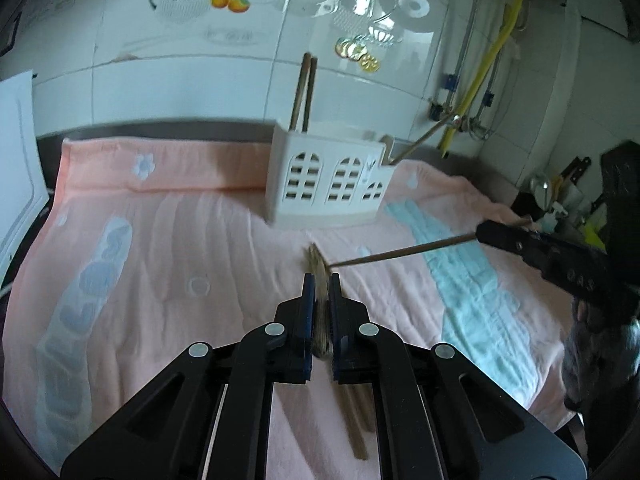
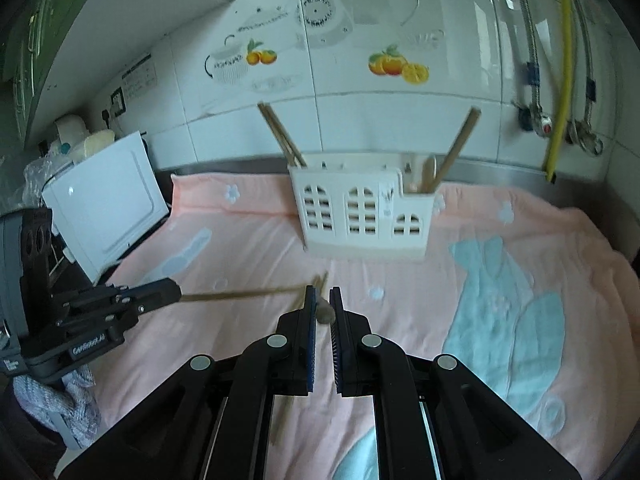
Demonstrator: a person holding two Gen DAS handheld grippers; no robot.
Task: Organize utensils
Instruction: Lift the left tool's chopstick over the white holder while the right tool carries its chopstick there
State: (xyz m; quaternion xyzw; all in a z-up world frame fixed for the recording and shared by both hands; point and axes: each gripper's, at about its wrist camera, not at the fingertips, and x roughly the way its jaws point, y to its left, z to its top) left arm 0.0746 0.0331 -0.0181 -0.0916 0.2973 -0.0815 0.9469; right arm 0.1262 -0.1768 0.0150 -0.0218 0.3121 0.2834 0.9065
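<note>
A white utensil holder [image 1: 328, 182] with arched cut-outs stands on the pink towel [image 1: 180, 248]; it also shows in the right wrist view [image 2: 360, 212]. Wooden chopsticks [image 1: 304, 92] stand in its left part and more sticks [image 2: 456, 148] with a spoon in its right part. My left gripper [image 1: 320, 280] is shut on wooden chopsticks [image 1: 318, 264] pointing forward above the towel. My right gripper [image 2: 322, 294] is shut on a wooden chopstick [image 2: 324, 312]. In the left wrist view that chopstick [image 1: 404, 252] reaches from the right gripper toward my left fingertips. In the right wrist view the left gripper's chopsticks [image 2: 240, 294] reach toward my right fingertips.
The towel has blue patterns [image 2: 504, 320]. A white appliance [image 2: 108, 200] stands at the towel's left edge. A tiled wall [image 2: 360, 40] with pipes and a yellow hose [image 2: 560, 80] rises behind the holder. Kitchen clutter [image 1: 560, 196] sits at the far right.
</note>
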